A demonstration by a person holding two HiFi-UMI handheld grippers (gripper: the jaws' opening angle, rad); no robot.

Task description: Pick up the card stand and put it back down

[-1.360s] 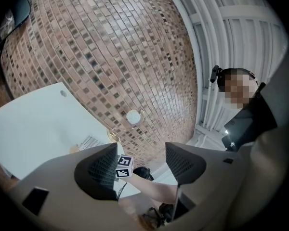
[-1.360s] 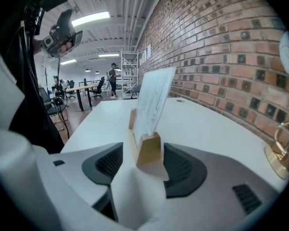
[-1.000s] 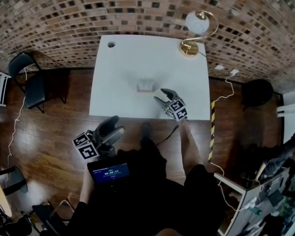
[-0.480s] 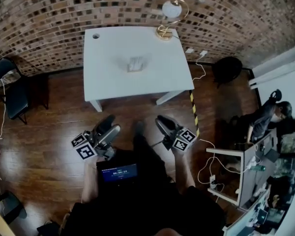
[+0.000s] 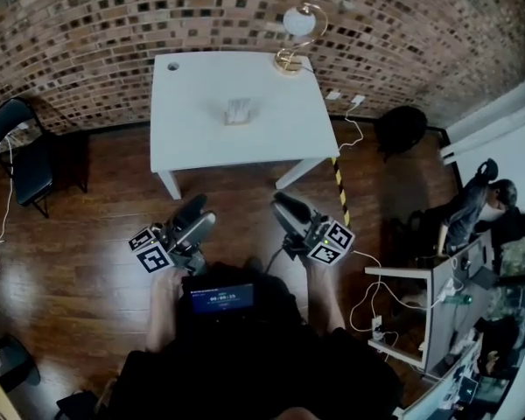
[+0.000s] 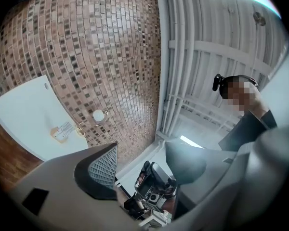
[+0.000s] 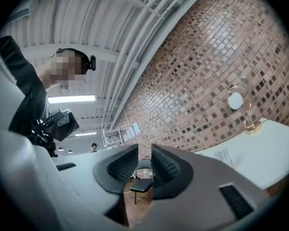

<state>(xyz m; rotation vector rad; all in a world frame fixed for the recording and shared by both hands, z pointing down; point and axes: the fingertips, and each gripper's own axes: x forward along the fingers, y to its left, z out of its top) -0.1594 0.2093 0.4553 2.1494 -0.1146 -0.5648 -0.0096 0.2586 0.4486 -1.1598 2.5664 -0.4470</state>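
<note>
The card stand [image 5: 237, 110] is a small pale holder standing upright near the middle of the white table [image 5: 192, 138]; it also shows as a small card stand [image 6: 62, 131] in the left gripper view and a card stand [image 7: 223, 156] in the right gripper view. Both grippers hang over the wooden floor close to my body, well short of the table. My left gripper [image 5: 197, 210] is open, its jaws wide apart and empty [image 6: 142, 160]. On my right gripper [image 5: 283, 204] the jaws stand close together with a narrow gap and nothing between them [image 7: 144, 160].
A brass lamp [image 5: 296, 33] with a white globe stands at the table's far right corner. A black chair [image 5: 22, 147] is at the left by the brick wall. A yellow-black strip [image 5: 339, 191] and cables lie on the floor at the right, near a seated person [image 5: 472, 208].
I have stepped back from the table. My right gripper came off the table's near edge to beside my body, and its jaws have narrowed. The card stand stays put.
</note>
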